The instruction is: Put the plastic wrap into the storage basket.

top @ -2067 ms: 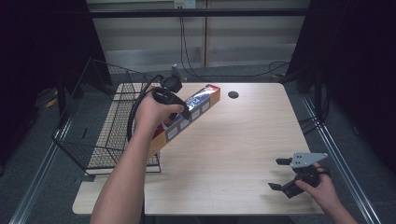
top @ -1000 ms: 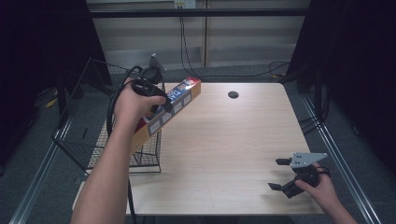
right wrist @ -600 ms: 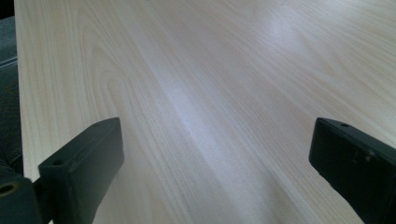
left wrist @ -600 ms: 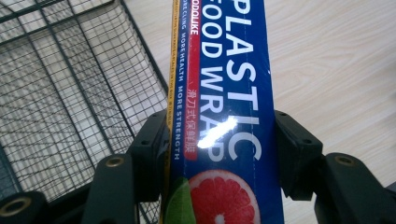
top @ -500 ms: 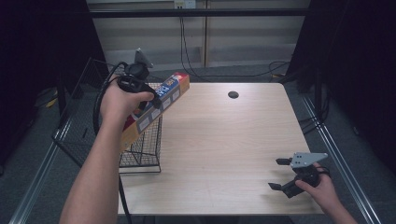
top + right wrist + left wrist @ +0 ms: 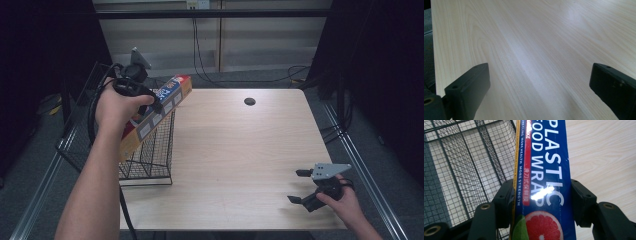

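A long blue, yellow and red box of plastic food wrap (image 6: 170, 95) is held tilted in the air over the right wall of a black wire basket (image 6: 150, 150) at the table's left edge. My left gripper (image 6: 150, 102) is shut on the box's middle. In the left gripper view the box (image 6: 546, 177) runs up between both jaws, with the basket mesh (image 6: 466, 165) below and to the left. My right gripper (image 6: 298, 186) rests low at the table's front right corner, open, with bare wood (image 6: 536, 50) between its jaws.
The light wooden table (image 6: 240, 150) has a round black cable hole (image 6: 249, 101) near its far edge. Cables hang behind the table by the wall. Dark floor and metal rails run along both sides.
My left gripper has carried the food wrap box leftwards and away from the table's middle, up over the wire basket. The right gripper has stayed still.
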`<state>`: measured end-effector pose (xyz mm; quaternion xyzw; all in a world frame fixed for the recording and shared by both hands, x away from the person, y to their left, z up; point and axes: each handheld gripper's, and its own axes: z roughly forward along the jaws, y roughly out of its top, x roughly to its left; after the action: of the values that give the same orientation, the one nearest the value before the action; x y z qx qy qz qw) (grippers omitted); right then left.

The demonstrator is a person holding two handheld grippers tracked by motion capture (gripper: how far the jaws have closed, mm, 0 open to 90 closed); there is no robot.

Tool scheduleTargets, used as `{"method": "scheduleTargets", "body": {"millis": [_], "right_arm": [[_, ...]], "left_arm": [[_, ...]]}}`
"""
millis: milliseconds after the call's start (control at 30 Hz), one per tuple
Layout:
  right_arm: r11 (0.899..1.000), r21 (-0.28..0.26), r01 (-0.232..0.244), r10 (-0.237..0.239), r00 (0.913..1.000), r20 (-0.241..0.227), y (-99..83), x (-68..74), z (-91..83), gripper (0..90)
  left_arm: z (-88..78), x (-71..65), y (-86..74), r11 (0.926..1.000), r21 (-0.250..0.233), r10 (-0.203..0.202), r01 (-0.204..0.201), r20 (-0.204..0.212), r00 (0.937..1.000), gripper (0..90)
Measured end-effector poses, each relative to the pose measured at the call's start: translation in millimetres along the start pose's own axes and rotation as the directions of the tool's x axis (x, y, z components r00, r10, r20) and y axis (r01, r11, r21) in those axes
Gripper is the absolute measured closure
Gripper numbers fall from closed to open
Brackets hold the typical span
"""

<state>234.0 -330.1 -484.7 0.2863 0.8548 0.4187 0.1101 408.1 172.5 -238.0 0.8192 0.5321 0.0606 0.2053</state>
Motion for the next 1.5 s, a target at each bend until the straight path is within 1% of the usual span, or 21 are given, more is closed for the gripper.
{"method": "scheduleTargets", "body": {"millis": [100,133,200,333,367,400,433,567,633,700,733,900,933,967,1000,1133,1267,1333,1367,1400,1500], "right_arm": [[1.000,0.001,0.001,-0.001,1.0000,0.000,0.1,0.2,0.1,3.1],[1.000,-0.001,0.000,0.000,1.0000,-0.003,0.1,0.2,0.3,3.1],[1.000,0.000,-0.001,0.001,1.0000,-0.006,0.2,0.4,0.3,3.1],[1.000,-0.001,0.000,0.000,1.0000,-0.003,0.0,0.4,0.3,3.1],[1.000,0.002,-0.001,0.001,1.0000,-0.002,0.1,0.5,0.0,3.1],[1.000,0.001,-0.002,0.002,1.0000,-0.002,0.0,0.4,-0.1,3.1],[1.000,0.001,-0.003,0.003,1.0000,-0.001,0.0,0.3,-0.2,3.1],[1.000,0.000,0.000,0.000,1.0000,-0.004,0.0,0.3,0.4,3.1],[1.000,0.000,0.001,-0.001,1.0000,-0.005,0.2,0.4,0.4,3.1],[1.000,0.001,0.002,-0.002,1.0000,-0.005,0.1,0.3,0.5,3.1],[1.000,0.002,0.001,-0.001,1.0000,-0.007,0.0,0.3,0.5,3.1],[1.000,-0.001,0.000,0.000,1.0000,-0.001,0.0,0.4,0.5,3.1],[1.000,-0.005,0.001,-0.001,1.0000,0.006,0.2,0.0,0.0,3.1],[1.000,-0.006,-0.001,0.001,1.0000,0.006,0.1,-0.1,-0.1,3.1],[1.000,-0.005,-0.001,0.001,1.0000,0.007,0.0,-0.1,-0.2,3.1],[1.000,-0.006,0.001,-0.001,1.0000,0.008,-0.3,0.0,0.0,3.1],[1.000,-0.004,0.001,-0.001,0.9999,0.010,-0.1,0.0,0.1,3.1],[1.000,-0.007,0.000,0.000,1.0000,0.009,0.0,0.0,0.0,3.1],[1.000,-0.010,-0.001,0.001,1.0000,0.008,0.1,-0.1,-0.2,3.1],[1.000,-0.011,-0.002,0.002,1.0000,0.008,0.1,-0.3,-0.4,3.1],[1.000,-0.011,-0.003,0.003,1.0000,0.009,-0.1,-0.4,-0.3,3.1]], "left_arm": [[-2.6,2.6,-0.8,1.0000,-0.008,-0.004,0.004,-0.007,1.0000,44.3],[-3.9,3.6,-0.8,1.0000,0.001,0.000,0.000,-0.008,1.0000,44.3],[-4.2,5.0,-1.6,0.9998,-0.008,-0.017,0.017,-0.008,0.9998,44.3],[-6.6,9.0,-2.3,0.9998,-0.007,-0.018,0.018,-0.012,0.9998,44.3],[-7.2,8.9,-2.6,0.9994,-0.009,-0.033,0.033,-0.015,0.9993,44.3],[-8.2,10.0,-2.4,0.9995,-0.012,-0.031,0.031,-0.014,0.9994,44.3],[-8.7,10.1,-2.8,0.9989,-0.015,-0.043,0.043,-0.015,0.9989,44.3],[-12.2,13.8,-3.2,0.9992,-0.013,-0.038,0.038,-0.026,0.9989,44.3],[-13.4,14.6,-3.6,0.9986,-0.023,-0.049,0.048,-0.028,0.9984,44.3],[-14.3,15.8,-3.8,0.9989,-0.020,-0.044,0.043,-0.029,0.9986,44.3],[-16.0,17.3,-4.2,0.9981,-0.025,-0.058,0.057,-0.026,0.9980,44.3],[-19.4,20.1,-5.2,0.9984,-0.014,-0.056,0.056,-0.032,0.9979,44.3],[-20.7,20.6,-5.9,0.9975,-0.028,-0.066,0.065,-0.037,0.9971,44.3],[-22.2,21.6,-5.9,0.9980,-0.021,-0.061,0.060,-0.044,0.9972,44.3],[-22.9,22.2,-6.2,0.9967,-0.030,-0.076,0.075,-0.041,0.9963,44.3],[-26.9,25.0,-7.1,0.9969,-0.026,-0.076,0.074,-0.053,0.9957,44.3],[-30.6,27.5,-8.0,0.9956,-0.039,-0.087,0.085,-0.055,0.9947,44.3],[-32.3,29.6,-8.5,0.9950,-0.034,-0.096,0.094,-0.056,0.9938,44.3],[-33.2,30.1,-8.8,0.9950,-0.036,-0.095,0.093,-0.066,0.9933,44.3],[-33.8,30.6,-9.3,0.9948,-0.034,-0.098,0.096,-0.062,0.9933,44.3],[-36.0,33.7,-10.7,0.9934,-0.042,-0.109,0.106,-0.074,0.9913,44.3]]}}
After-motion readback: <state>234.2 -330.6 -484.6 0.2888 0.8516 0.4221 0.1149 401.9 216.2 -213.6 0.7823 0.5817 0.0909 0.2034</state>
